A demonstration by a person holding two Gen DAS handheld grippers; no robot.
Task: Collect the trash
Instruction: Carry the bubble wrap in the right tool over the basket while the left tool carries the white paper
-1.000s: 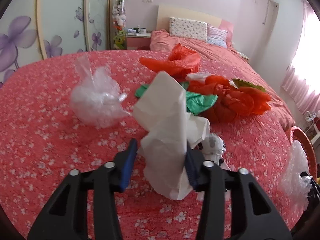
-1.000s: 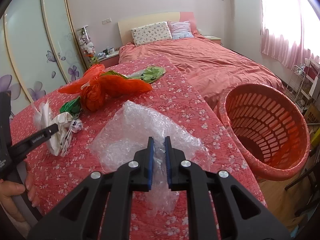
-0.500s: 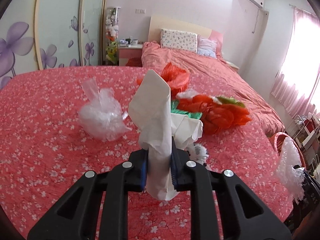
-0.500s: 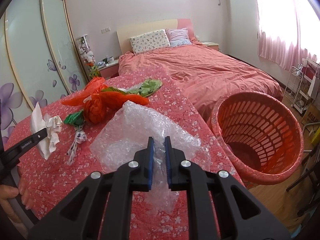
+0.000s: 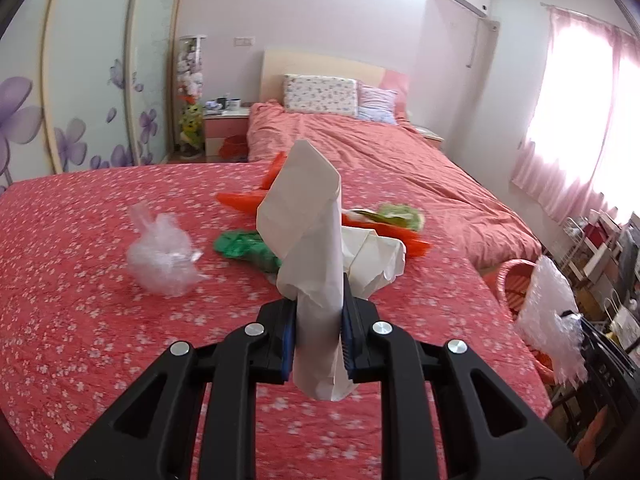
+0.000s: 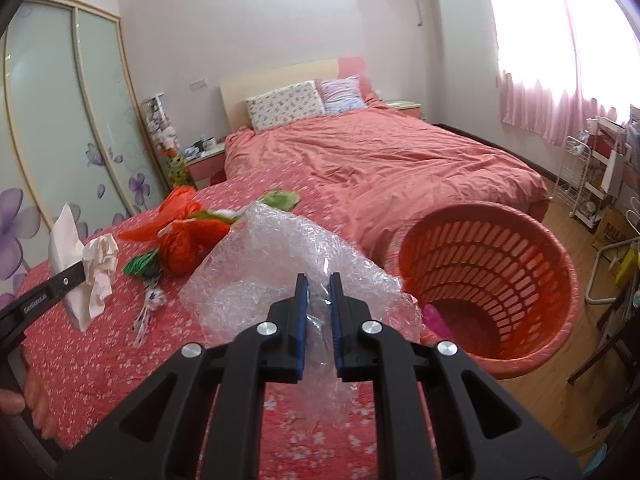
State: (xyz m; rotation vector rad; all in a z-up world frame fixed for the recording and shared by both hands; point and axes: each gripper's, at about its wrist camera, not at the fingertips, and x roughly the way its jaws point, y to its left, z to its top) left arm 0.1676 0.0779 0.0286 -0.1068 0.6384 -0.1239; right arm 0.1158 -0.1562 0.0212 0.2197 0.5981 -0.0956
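Observation:
My left gripper is shut on a crumpled white paper, held up off the red flowered cloth. The same paper shows at the left of the right wrist view, in the left gripper. My right gripper is shut on a clear bubble wrap sheet, lifted near the cloth's right edge; the sheet also hangs at the right of the left wrist view. An orange slatted basket stands on the floor to the right.
On the cloth lie a clear plastic bag, orange plastic bags, green plastic and a small spotted wrapper. Behind is a pink bed. A wire rack stands by the curtained window.
The left gripper closed on the white paper and raised it off the cloth. The right gripper rose with the bubble wrap and drew nearer the basket.

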